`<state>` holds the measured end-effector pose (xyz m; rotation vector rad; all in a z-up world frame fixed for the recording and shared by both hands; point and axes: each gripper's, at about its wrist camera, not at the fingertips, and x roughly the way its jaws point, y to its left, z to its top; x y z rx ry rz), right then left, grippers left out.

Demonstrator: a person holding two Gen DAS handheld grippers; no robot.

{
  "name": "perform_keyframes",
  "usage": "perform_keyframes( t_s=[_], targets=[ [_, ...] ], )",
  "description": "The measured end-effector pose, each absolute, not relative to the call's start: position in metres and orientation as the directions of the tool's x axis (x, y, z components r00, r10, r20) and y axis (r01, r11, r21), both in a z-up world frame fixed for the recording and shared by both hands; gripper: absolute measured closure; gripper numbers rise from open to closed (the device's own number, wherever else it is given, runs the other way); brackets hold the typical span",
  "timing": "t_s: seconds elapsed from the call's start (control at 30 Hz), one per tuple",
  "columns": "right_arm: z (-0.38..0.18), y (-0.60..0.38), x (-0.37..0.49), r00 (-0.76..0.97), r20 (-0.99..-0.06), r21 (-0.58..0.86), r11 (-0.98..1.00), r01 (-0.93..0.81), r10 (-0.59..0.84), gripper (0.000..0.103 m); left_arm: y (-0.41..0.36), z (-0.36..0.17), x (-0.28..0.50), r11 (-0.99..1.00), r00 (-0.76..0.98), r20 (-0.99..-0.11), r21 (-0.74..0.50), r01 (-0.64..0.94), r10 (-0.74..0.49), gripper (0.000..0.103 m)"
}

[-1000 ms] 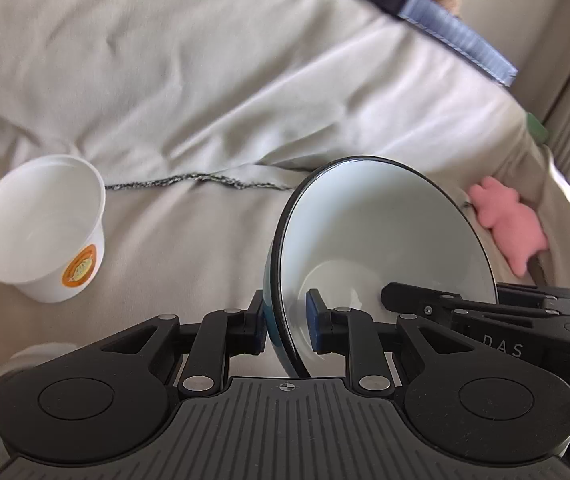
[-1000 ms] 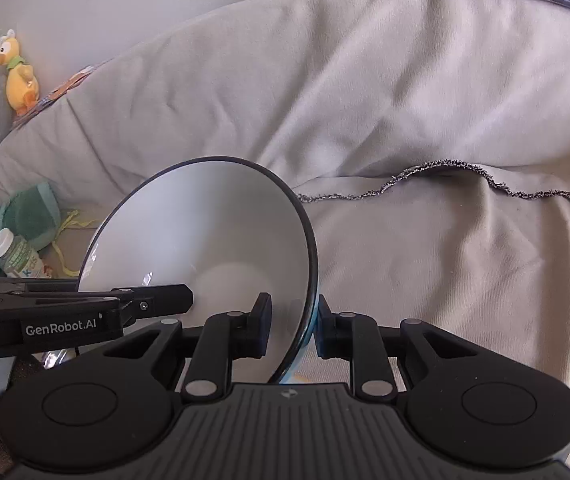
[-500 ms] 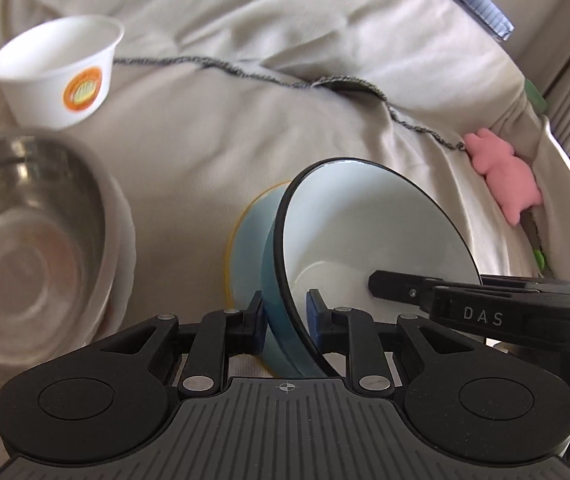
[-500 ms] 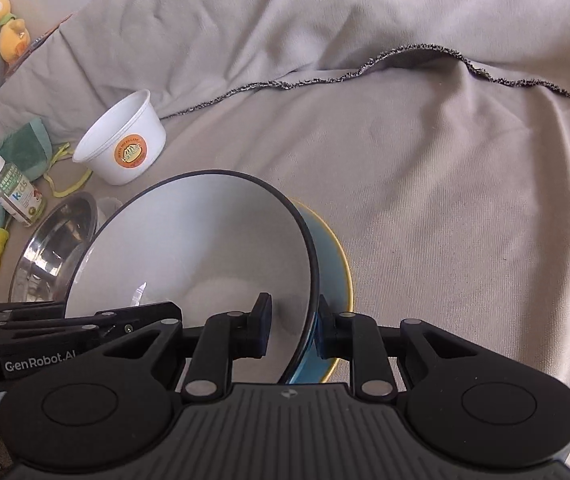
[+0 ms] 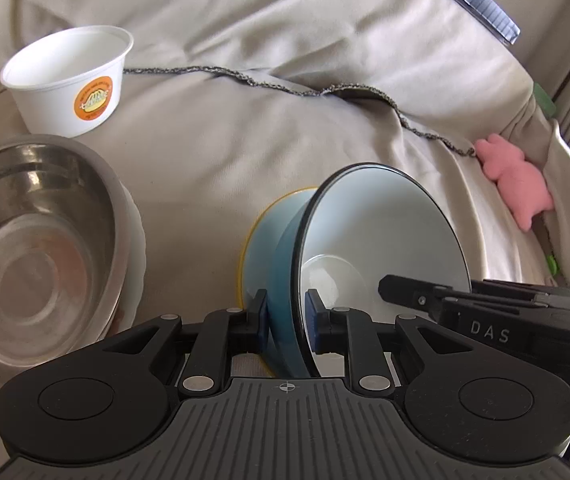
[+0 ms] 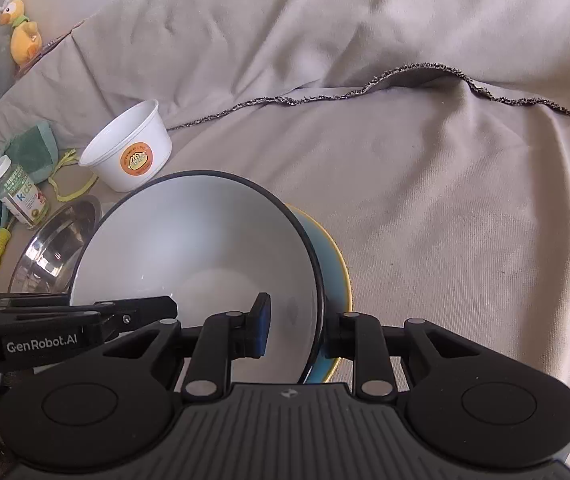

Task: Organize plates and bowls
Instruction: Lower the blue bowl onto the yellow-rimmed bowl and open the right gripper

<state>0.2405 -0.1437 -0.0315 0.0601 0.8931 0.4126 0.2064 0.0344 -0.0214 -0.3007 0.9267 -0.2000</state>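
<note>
The big beige blanket (image 5: 285, 160) is covering the whole seat and carrying everything, its dark frayed hem (image 5: 245, 76) running across behind the dishes. On the left a steel bowl (image 5: 37, 240) is sitting on a white plate (image 5: 135, 248), close beside the action but not touching it.

In the middle, the teal bowl (image 5: 385, 232), white inside with a black rim, is tilting steeply on edge, its foot nesting into the pale blue yellow-rimmed bowl (image 5: 261, 240) lying on the blanket.

The left gripper (image 5: 286, 316) is pinching the teal bowl's near wall, one pad outside and one inside, and its jaws have just been closing onto it. The right gripper (image 6: 297, 324) is straddling the opposite rim, and its jaws have just been opening: the inner pad (image 6: 259, 324) is standing clear of the wall, while the outer finger is hiding behind the rim.

Further back, a white paper tub (image 5: 69, 80) with an orange sticker is standing upright, well apart from the stack. Off to the left a green cloth (image 6: 29, 152) is lying bunched with a vitamin bottle (image 6: 19, 196) leaning on it. A yellow-and-grey plush bird (image 6: 17, 32) is perching on the far edge. A pink soft toy (image 5: 517, 184) is wedging into the fold on the right.
</note>
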Motion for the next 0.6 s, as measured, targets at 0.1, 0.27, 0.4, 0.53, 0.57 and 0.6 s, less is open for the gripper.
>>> perform_keyframes(
  t_s=[0.1, 0.27, 0.4, 0.53, 0.57, 0.6],
  targets=[
    [-0.031, -0.145, 0.239, 0.550, -0.744, 0.231, 0.919, -0.321, 0.379, 0.078, 0.032, -0.021, 0.205, 0.948, 0.582, -0.763, -0.316, 0.047, -0.283, 0.082],
    [-0.031, -0.146, 0.239, 0.544, -0.748, 0.230, 0.917, -0.325, 0.381, 0.078, 0.028, -0.019, 0.202, 0.958, 0.584, -0.769, -0.281, 0.056, -0.259, 0.082],
    [-0.033, -0.145, 0.240, 0.544, -0.749, 0.230, 0.918, -0.322, 0.379, 0.078, 0.024, -0.015, 0.201, 0.966, 0.589, -0.772, -0.250, 0.063, -0.238, 0.082],
    [-0.033, -0.145, 0.240, 0.545, -0.747, 0.230, 0.918, -0.324, 0.380, 0.078, 0.022, -0.012, 0.199, 0.969, 0.589, -0.774, -0.237, 0.069, -0.232, 0.082],
    [-0.033, -0.146, 0.240, 0.545, -0.747, 0.233, 0.917, -0.323, 0.381, 0.078, 0.022, -0.012, 0.199, 0.970, 0.588, -0.776, -0.232, 0.071, -0.229, 0.082],
    [-0.033, -0.146, 0.240, 0.544, -0.746, 0.235, 0.917, -0.322, 0.383, 0.078, 0.022, -0.012, 0.198, 0.971, 0.588, -0.777, -0.227, 0.072, -0.225, 0.082]
  ],
)
